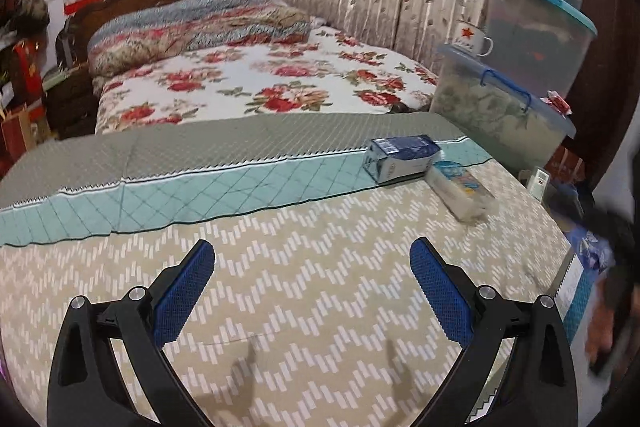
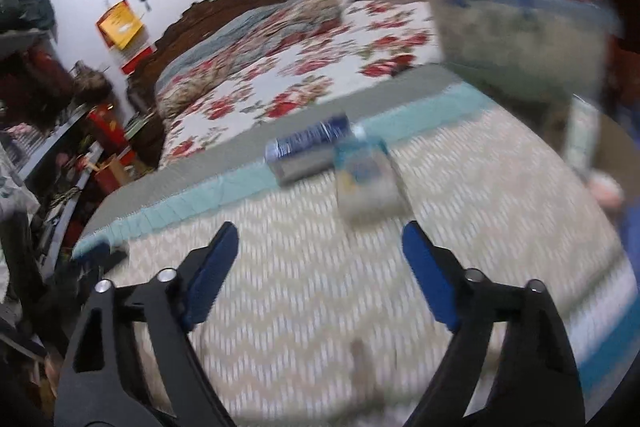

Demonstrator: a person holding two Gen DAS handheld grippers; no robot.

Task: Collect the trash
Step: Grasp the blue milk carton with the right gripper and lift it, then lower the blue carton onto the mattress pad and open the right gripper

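Blue-and-white carton [image 2: 310, 149] and clear plastic pack [image 2: 368, 183] lie touching on the chevron mattress [image 2: 300, 291], ahead and slightly right of the right gripper [image 2: 320, 247]; left gripper [image 1: 312, 267] farther. Both grippers gape, empty.

No legible text (barcoded blue carton [image 1: 401, 155] print too small)

1. A padded surface [image 1: 320, 267] with a beige zigzag-patterned cover carries everything.
2. A teal quilted band [image 1: 180, 199] and a grey quilted strip [image 1: 200, 143] run across its far side.
3. A blue box [image 1: 402, 158] lies on the teal band.
4. A pale packet [image 1: 460, 191] lies just beside the box, on the zigzag cover.
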